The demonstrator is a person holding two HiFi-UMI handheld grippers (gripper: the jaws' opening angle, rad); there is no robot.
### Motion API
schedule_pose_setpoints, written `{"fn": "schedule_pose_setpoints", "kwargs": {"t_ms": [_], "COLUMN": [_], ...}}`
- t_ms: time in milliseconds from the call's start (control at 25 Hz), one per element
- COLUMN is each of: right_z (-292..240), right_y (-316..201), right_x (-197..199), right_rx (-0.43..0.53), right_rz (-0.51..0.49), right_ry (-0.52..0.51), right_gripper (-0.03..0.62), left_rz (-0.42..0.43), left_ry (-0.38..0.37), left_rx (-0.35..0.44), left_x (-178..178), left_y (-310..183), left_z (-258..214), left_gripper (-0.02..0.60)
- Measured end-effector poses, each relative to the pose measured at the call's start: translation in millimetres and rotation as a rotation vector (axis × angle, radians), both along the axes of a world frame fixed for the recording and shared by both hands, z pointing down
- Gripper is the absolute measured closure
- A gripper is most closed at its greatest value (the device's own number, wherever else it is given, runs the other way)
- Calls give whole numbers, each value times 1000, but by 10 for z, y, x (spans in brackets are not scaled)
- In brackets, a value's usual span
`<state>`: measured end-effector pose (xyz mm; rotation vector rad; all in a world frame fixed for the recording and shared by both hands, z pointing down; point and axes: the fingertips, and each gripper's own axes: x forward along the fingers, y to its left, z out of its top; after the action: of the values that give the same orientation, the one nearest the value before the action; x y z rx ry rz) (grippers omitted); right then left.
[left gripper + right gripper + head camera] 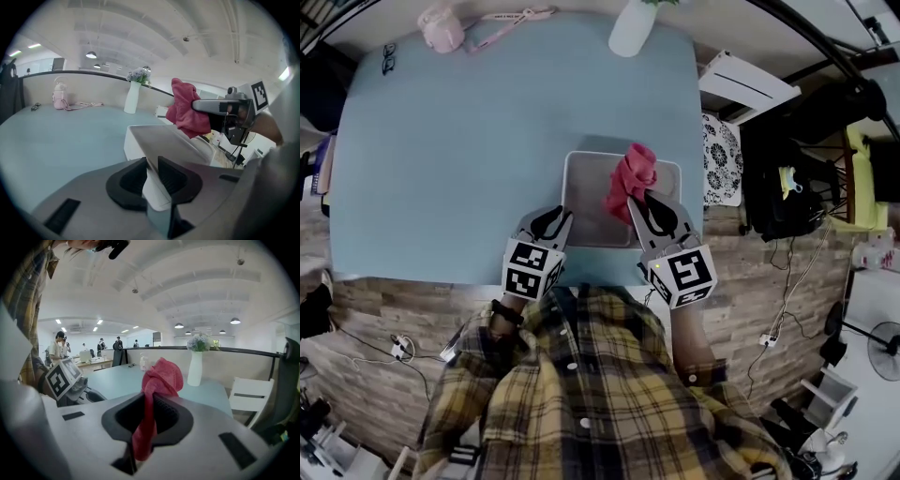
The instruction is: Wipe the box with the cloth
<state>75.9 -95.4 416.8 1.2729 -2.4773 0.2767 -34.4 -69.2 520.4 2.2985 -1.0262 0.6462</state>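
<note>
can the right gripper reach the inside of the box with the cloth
Probably yes: the right gripper holds the cloth above the open box, and the left gripper grips only its near wall.

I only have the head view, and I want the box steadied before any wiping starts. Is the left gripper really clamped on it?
Observer: Yes. The left gripper view shows the left gripper with its jaws closed on the near wall of the box.
Operator: And how is the cloth held?
Observer: The right gripper view shows the right gripper pinching the pink cloth, with a bunch beyond the jaws and a tail trailing behind them.
</note>
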Motion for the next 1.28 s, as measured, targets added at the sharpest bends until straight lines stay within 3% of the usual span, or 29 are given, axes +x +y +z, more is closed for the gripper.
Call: {"fn": "schedule_pose_setpoints", "kwargs": {"t_ms": [520,960,1280], "right_z": [160,540,912], "right_y": [-309,-542,-619], "right_x": [-656,-960,-918], "right_rx": [-1,-91,-123], "right_rz": [-257,-368,-444], "right_ry": [105,167,398], "right_gripper": [546,546,546], "left_rz": [-22,-31,-30], "left_ry": [-5,-14,-12], "left_rx": [16,24,21], "left_x": [-14,-29,-20], "left_y": [-10,-10,-6], "left_z": [-5,0,-12], "left_gripper": [512,512,512]}}
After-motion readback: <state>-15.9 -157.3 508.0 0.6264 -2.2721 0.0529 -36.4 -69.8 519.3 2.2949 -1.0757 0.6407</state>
